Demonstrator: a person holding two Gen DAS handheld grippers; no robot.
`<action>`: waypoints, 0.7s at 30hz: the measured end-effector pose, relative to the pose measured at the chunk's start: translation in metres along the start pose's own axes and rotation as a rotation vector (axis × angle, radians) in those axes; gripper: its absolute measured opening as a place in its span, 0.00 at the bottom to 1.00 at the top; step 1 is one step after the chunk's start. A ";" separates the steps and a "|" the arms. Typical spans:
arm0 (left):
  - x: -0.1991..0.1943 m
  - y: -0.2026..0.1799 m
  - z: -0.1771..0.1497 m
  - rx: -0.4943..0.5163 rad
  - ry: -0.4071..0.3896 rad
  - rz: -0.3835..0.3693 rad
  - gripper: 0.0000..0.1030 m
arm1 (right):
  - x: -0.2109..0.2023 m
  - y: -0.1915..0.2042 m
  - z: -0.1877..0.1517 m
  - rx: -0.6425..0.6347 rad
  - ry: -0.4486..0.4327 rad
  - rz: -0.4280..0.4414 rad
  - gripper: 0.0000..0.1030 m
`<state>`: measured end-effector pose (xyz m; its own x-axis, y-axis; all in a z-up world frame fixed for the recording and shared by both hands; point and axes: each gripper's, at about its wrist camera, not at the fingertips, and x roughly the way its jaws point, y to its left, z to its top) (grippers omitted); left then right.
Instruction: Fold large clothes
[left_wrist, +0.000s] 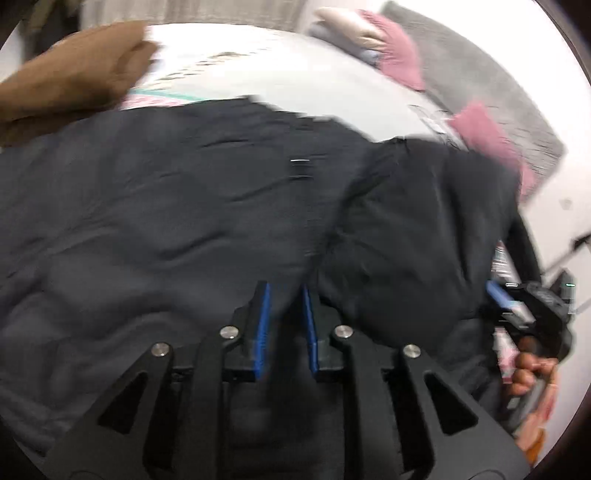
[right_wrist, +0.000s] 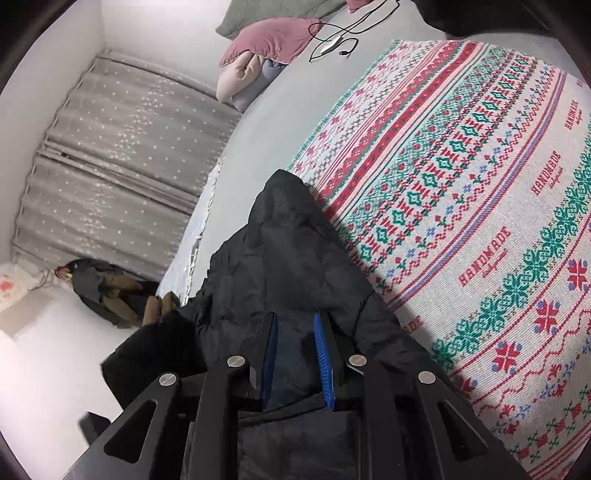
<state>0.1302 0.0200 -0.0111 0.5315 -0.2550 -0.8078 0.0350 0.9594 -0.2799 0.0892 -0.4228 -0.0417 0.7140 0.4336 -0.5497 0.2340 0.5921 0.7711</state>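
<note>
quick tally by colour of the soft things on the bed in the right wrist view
dark: 1, the jacket
pink: 1, the pillow
cream: 1, the cushion
patterned red and green: 1, the blanket
total: 4

The left wrist view is heavily smeared by motion blur: the dark jacket (left_wrist: 221, 206) loses its creases and the pink pillows (left_wrist: 476, 125) above it streak. The right wrist view is sharp, evenly and brightly lit, with the patterned blanket (right_wrist: 480, 192) crisp and a soft shadow cast beside the jacket. Both frames bend strongly toward dark circular corners.
</note>
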 end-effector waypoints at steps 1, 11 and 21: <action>-0.005 0.010 -0.002 -0.006 -0.008 0.033 0.23 | 0.000 0.003 -0.001 -0.010 -0.002 -0.010 0.21; -0.023 0.022 0.013 0.010 -0.091 -0.053 0.75 | -0.007 0.020 -0.006 -0.053 -0.023 -0.038 0.24; 0.043 0.025 0.027 -0.101 0.071 -0.049 0.10 | -0.008 0.042 -0.010 -0.130 -0.028 -0.051 0.31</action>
<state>0.1769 0.0367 -0.0385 0.4701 -0.3125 -0.8254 -0.0281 0.9294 -0.3679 0.0869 -0.3942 -0.0082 0.7222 0.3822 -0.5765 0.1842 0.6971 0.6929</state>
